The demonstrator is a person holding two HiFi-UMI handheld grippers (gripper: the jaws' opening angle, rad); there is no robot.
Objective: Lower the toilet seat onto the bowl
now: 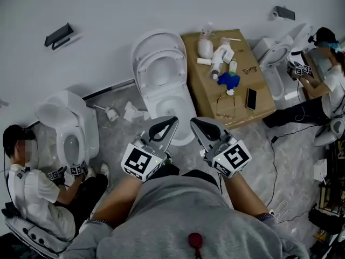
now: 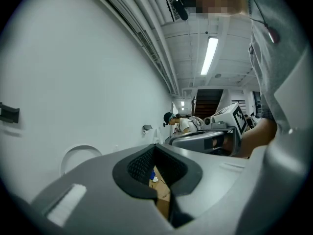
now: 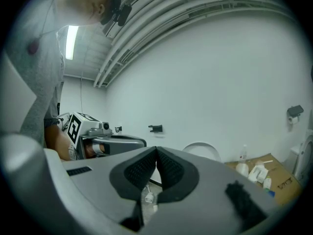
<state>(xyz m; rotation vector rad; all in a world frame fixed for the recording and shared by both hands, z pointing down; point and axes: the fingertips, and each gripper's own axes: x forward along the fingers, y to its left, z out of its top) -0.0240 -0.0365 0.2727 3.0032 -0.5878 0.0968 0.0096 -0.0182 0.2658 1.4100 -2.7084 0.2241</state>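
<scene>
At the far left of the head view a crouching person (image 1: 29, 190) works at a white toilet (image 1: 73, 125) by the wall (image 1: 108, 9). Small white scraps (image 1: 131, 111) lie on the floor (image 1: 116, 139) just past it.

In the middle stands the task's toilet. Its toilet seat (image 1: 179, 69) is upright, with the lid (image 1: 159, 39) behind it against the wall. The bowl (image 1: 155, 99) lies uncovered below, plain white inside.

At the bowl's near end the left gripper (image 1: 171, 122) and the right gripper (image 1: 196, 123) are held side by side, both clear of the seat. Each has its fingers closed tip to tip on nothing, as both gripper views show.

Just right of the bowl, a cardboard box (image 1: 215, 109) carries white bottles (image 1: 218, 55), a blue object (image 1: 228, 80) and a dark phone (image 1: 251, 98) on its top. Farther right a second person (image 1: 329, 80) bends at another toilet (image 1: 275, 55).

Only the head view shows the inside of the bowl and the phone. The gripper views catch just the top arc of the raised lid. The left gripper view alone shows a lit strip light (image 2: 211, 55) on the ceiling, plus a sliver of the box in the slot under its fingers. The right gripper view shows the left gripper beside it, and the bottles from the side.
</scene>
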